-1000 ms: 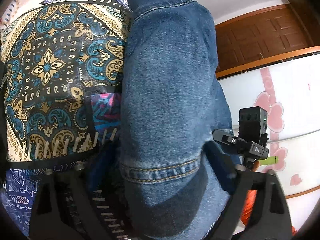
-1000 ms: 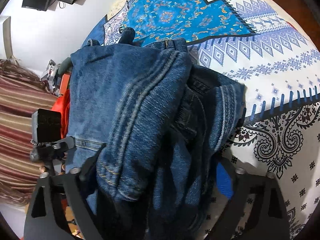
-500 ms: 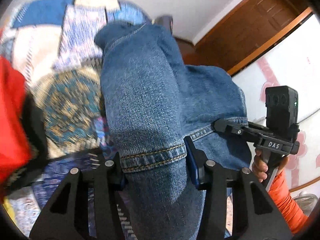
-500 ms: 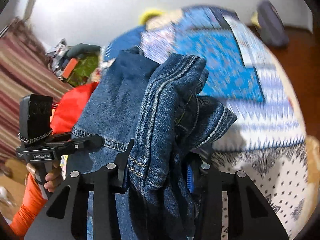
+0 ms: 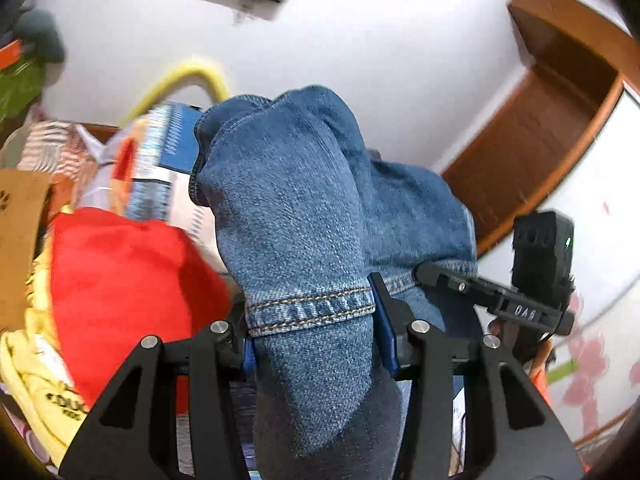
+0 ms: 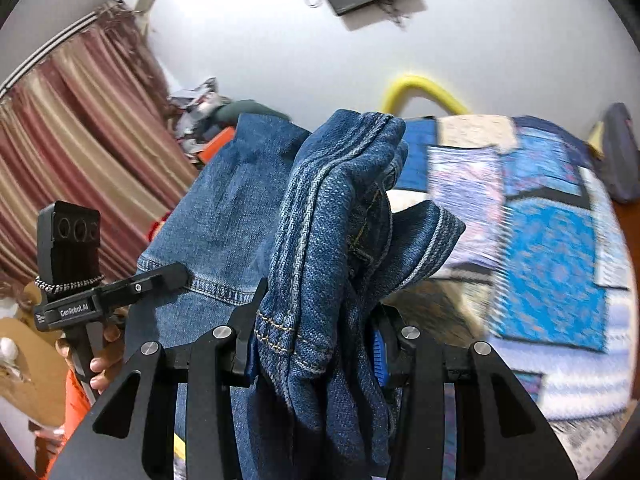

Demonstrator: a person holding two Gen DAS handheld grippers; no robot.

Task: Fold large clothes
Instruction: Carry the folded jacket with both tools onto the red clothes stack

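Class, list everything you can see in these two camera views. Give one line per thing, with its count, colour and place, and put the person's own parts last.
jeans: one, blue denim, lifted and gripped at two spots, centre of both views
bedspread: one, blue and white pattern, right side of the right view
red cloth: one, red, low on the left of the left view
yellow cloth: one, yellow, under the red cloth
yellow tube: one, curved, by the wall past the bedspread
curtain: one, striped maroon and tan, left of the right view
door frame: one, brown wood, right of the left view
left tool: one, black, shut on a hem
right tool: one, black, shut on bunched denim
hand: one visible, holding the left tool's handle
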